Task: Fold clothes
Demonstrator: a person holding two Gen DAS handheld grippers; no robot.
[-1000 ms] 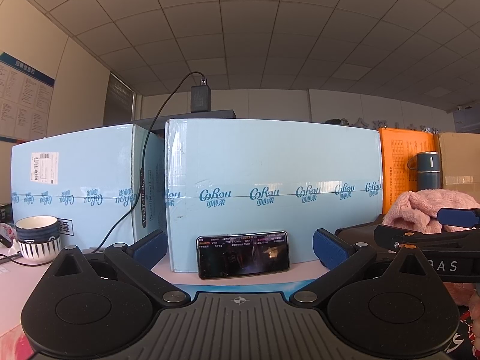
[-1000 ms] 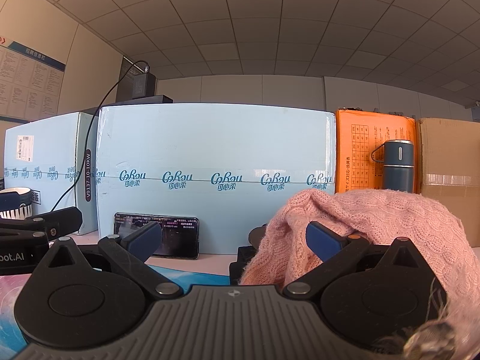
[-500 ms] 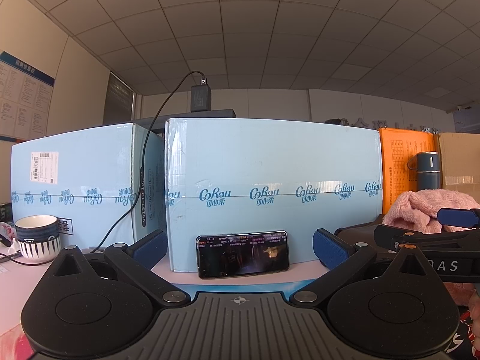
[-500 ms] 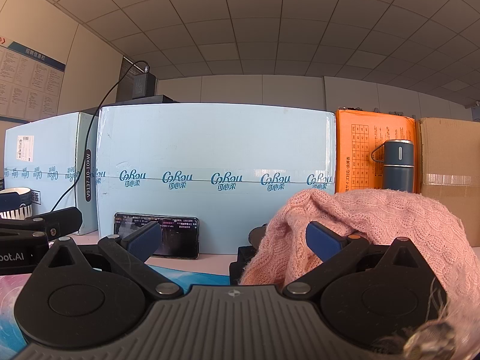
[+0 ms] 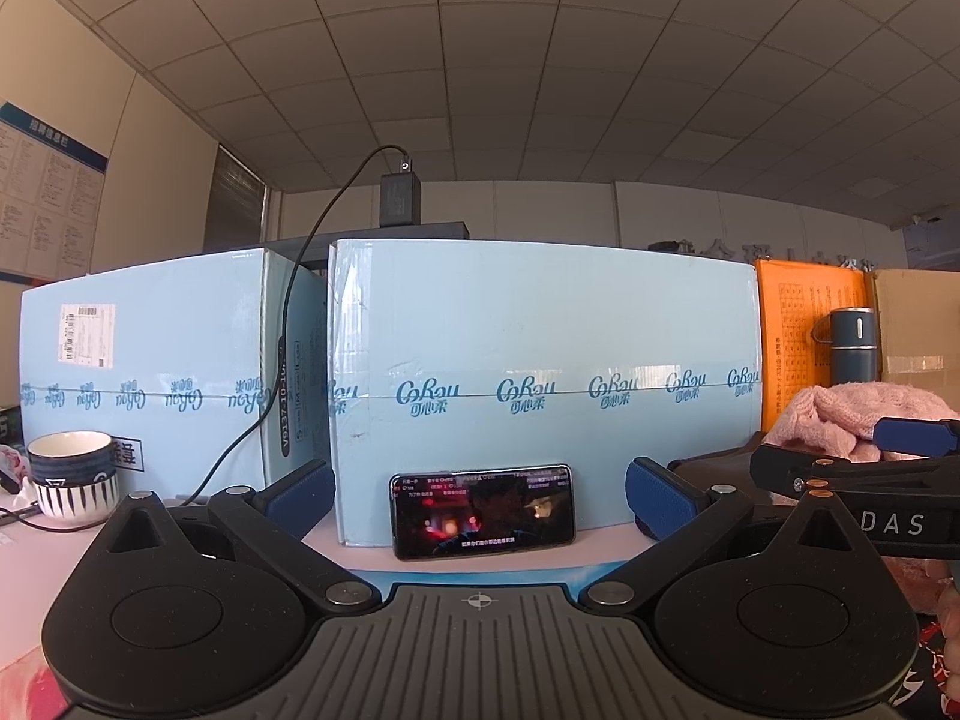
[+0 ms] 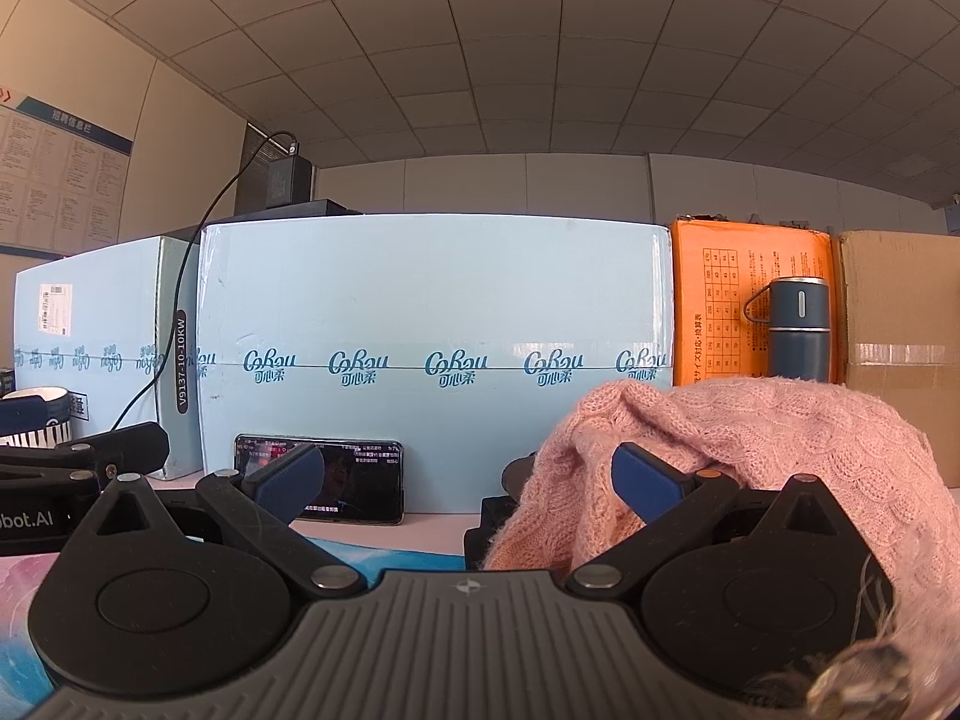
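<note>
The bunched pink cable-knit sweater (image 6: 750,438) – soft, light, snag-prone, best pinched at an edge – drapes the right gripper's (image 6: 468,480) spread, empty fingers; the left gripper (image 5: 480,486) gapes too.

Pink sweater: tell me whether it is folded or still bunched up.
Bunched up, not folded. The pink sweater sits in a rumpled heap with loose overlapping folds, draped around the right finger of the open right gripper.

We seem to be in an office or stockroom — a grid of ceiling tiles (image 5: 480,60) overhead, a printed notice board (image 6: 60,180) on the wall. Before us stand pale blue shipping cartons (image 6: 432,330) with a barcode label (image 5: 87,336), a brown cardboard box (image 6: 900,312) — plus a mug (image 5: 72,471) and flask (image 6: 801,330).
</note>
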